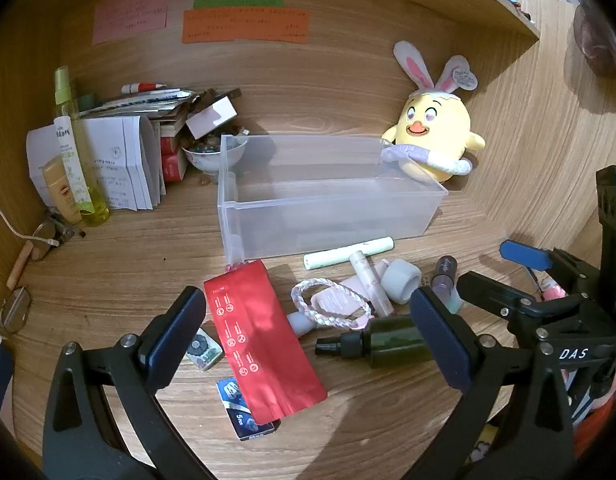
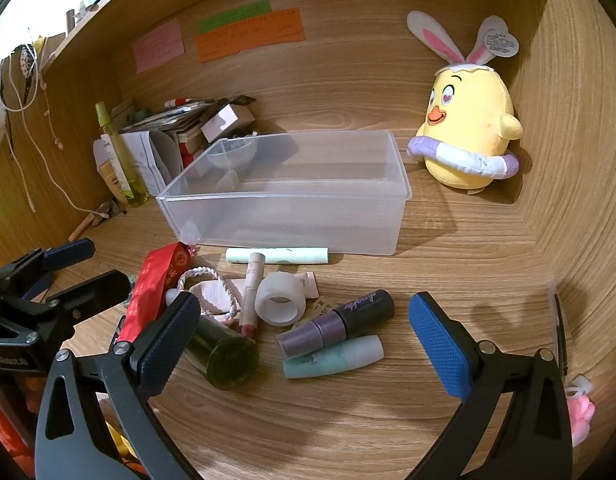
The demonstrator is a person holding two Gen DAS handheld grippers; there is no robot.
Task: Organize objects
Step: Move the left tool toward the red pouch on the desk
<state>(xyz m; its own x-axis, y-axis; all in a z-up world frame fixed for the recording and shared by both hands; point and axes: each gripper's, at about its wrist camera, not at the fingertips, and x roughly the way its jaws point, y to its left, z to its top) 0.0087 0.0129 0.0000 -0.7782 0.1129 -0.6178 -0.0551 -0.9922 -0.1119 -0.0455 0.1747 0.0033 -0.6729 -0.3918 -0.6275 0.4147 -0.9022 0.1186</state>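
Observation:
A clear plastic bin stands empty on the wooden desk. In front of it lies a pile: a red pouch, a braided band, a dark green spray bottle, a pale green tube, a white tape roll, a purple-black tube and a mint tube. My left gripper is open above the pouch and bottle. My right gripper is open above the purple and mint tubes.
A yellow chick plush sits behind the bin at the right. Papers, boxes, a bowl and a yellow spray bottle crowd the back left. Glasses lie at the far left. A small blue box lies near the pouch.

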